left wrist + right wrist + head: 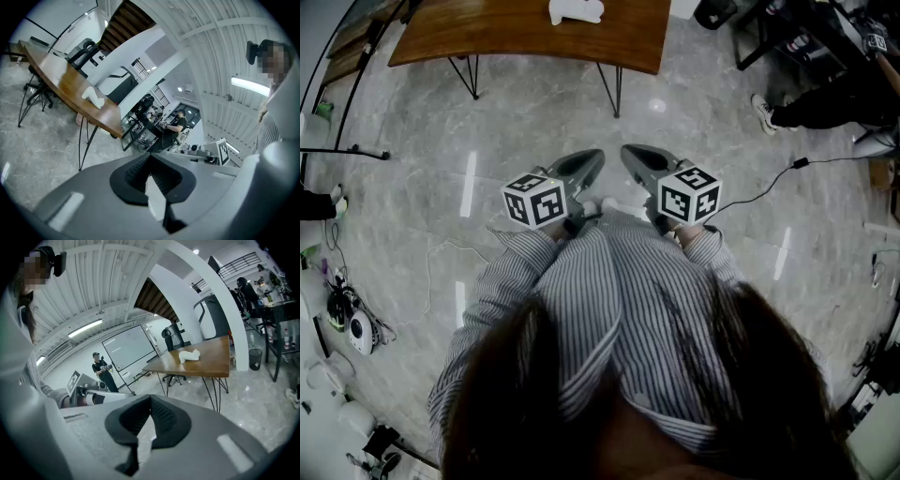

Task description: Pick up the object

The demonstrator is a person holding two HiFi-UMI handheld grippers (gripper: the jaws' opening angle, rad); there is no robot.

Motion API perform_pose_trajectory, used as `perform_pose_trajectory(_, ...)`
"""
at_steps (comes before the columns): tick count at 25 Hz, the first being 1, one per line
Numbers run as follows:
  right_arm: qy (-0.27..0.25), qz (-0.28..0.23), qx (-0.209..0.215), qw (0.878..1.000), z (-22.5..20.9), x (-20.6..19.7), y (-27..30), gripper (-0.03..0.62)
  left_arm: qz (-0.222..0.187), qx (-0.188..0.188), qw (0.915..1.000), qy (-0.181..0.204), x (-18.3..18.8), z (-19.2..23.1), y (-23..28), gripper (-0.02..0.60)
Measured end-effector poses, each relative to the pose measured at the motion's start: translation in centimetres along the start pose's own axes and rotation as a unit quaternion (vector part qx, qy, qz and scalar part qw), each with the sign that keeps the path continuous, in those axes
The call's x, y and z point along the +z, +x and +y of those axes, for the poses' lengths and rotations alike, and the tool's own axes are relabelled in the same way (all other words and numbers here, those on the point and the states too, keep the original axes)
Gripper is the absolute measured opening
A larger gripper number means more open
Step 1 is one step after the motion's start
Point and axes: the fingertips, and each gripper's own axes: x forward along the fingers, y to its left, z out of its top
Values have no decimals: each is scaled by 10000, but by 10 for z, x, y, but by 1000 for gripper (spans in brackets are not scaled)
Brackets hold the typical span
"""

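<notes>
A white lumpy object (576,10) lies on the brown wooden table (497,33) at the far top of the head view. The left gripper view shows the white object (93,97) on the table (65,82), and the right gripper view shows the white object (189,355) on the table (211,363) too. My left gripper (592,159) and right gripper (630,153) are held close to my body, well short of the table, tips angled toward each other. Both are shut with nothing between the jaws. The left gripper (149,174) and right gripper (149,416) show meeting pads.
Marble floor (534,131) lies between me and the table's thin black legs (614,89). A seated person's legs and shoe (766,112) are at upper right, with a cable (769,183) across the floor. Clutter and cables (347,319) line the left edge. Another person (101,369) stands in the distance.
</notes>
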Motion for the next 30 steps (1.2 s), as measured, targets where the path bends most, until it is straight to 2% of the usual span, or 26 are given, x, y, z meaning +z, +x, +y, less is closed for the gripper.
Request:
perform_pose_trajectory(12, 81, 386, 380, 9985, 11, -21, 8, 2, -21, 42, 9993, -376, -7, 6, 2, -2)
perform_pose_trajectory(17, 27, 444, 430, 9981, 10, -17, 11, 2, -12, 111, 9998, -137, -2, 2, 4, -2)
perform_pose_trajectory(21, 31, 433, 467, 9980, 5, -14, 13, 2, 7, 165, 9998, -142, 1, 5, 10, -2)
perform_pose_trajectory(30, -226, 202, 607, 9977, -21, 13, 12, 2, -482, -60, 9982, -340, 24, 5, 32, 0)
